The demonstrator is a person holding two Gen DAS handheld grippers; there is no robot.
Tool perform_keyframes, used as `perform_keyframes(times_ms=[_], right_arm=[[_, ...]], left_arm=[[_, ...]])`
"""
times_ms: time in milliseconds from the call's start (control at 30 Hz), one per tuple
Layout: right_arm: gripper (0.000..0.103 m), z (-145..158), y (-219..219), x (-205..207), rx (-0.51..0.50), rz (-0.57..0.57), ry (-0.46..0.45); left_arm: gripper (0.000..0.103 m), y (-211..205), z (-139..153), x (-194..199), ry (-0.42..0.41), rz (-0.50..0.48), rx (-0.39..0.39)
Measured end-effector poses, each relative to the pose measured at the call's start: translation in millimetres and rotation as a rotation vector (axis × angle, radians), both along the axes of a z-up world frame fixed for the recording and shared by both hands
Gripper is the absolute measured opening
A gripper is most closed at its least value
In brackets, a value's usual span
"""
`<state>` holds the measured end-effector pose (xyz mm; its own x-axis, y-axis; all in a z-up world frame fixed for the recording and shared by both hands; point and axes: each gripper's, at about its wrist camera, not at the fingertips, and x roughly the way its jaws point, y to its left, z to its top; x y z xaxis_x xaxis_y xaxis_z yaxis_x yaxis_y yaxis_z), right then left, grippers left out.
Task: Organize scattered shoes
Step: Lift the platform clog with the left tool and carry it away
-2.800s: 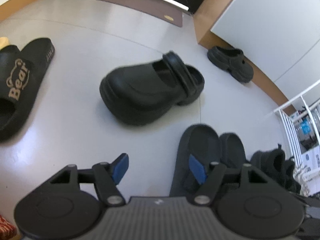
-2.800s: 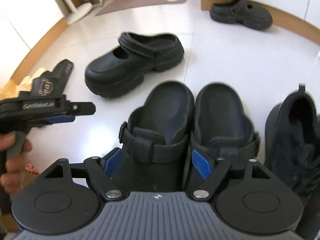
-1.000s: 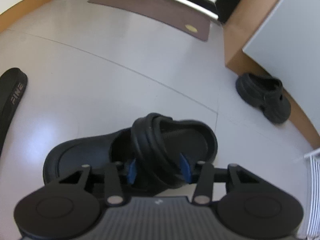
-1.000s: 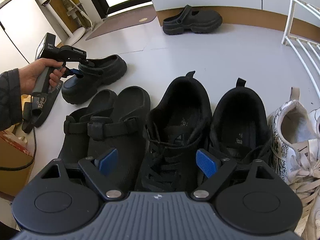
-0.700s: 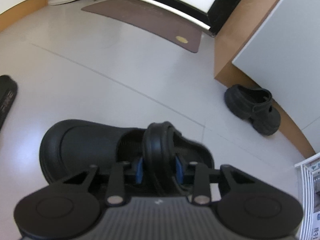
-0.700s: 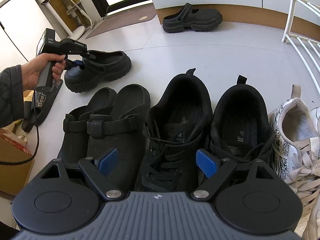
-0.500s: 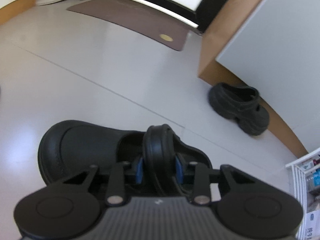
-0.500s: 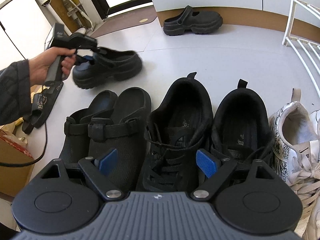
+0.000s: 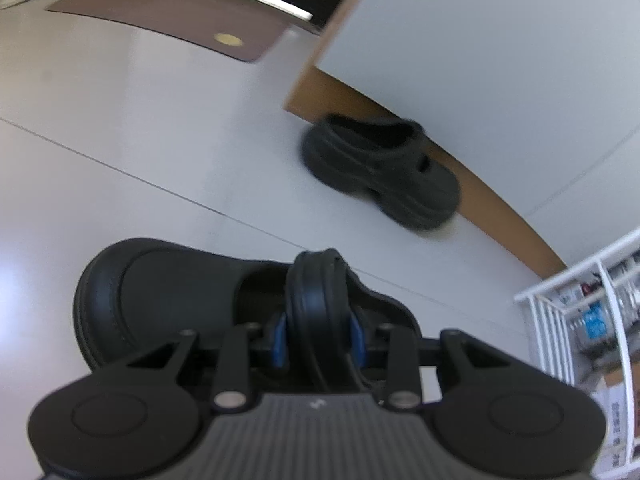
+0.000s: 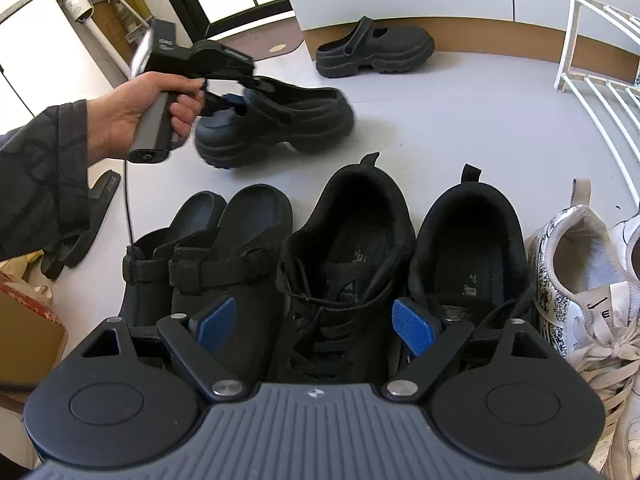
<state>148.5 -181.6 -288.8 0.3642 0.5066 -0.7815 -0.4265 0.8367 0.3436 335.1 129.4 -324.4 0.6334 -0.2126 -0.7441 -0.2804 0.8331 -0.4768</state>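
While the left gripper (image 10: pixel 230 100) pinches only the heel strap of the chunky black rubber clog (image 10: pixel 280 122), lifted above the floor behind the shoe row, it may swing or slip; right gripper (image 10: pixel 308 322) hangs open, empty.

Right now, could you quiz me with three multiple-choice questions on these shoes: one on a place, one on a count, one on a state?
1. Where is the second chunky black rubber clog?
A. by the wall's brown baseboard
B. in the shoe row
C. on the white rack

2. How many black lace-up sneakers stand in the row?
A. one
B. two
C. four

3. What are the left gripper and the right gripper doing?
A. both empty
B. left clamps the strap of a black clog, right open
C. right holds a sneaker

Answers: 1 A, it sits against the baseboard. 2 B, a pair side by side. 3 B, blue pads press the strap; right jaws gape.
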Motion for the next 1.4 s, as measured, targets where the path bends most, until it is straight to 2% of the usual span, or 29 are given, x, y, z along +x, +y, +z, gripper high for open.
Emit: perform_keyframes(times_ms=[167,700,1400], right_arm=[[0.089,1,-2,0,0.004,-0.001,-0.003],[0.089,-1,-3,3,0.004,-0.021,0.006],[0.089,-1,-6,7,0.019,-0.059,0.017]], left_arm=[[0.033,-37,-2,10,-0.009,-0.038,-0.023],[0.033,-112,-20,30,0.007,-0.045,-0.099],[0.032,-163,-25,35,0.017,-0.075,-0.148]])
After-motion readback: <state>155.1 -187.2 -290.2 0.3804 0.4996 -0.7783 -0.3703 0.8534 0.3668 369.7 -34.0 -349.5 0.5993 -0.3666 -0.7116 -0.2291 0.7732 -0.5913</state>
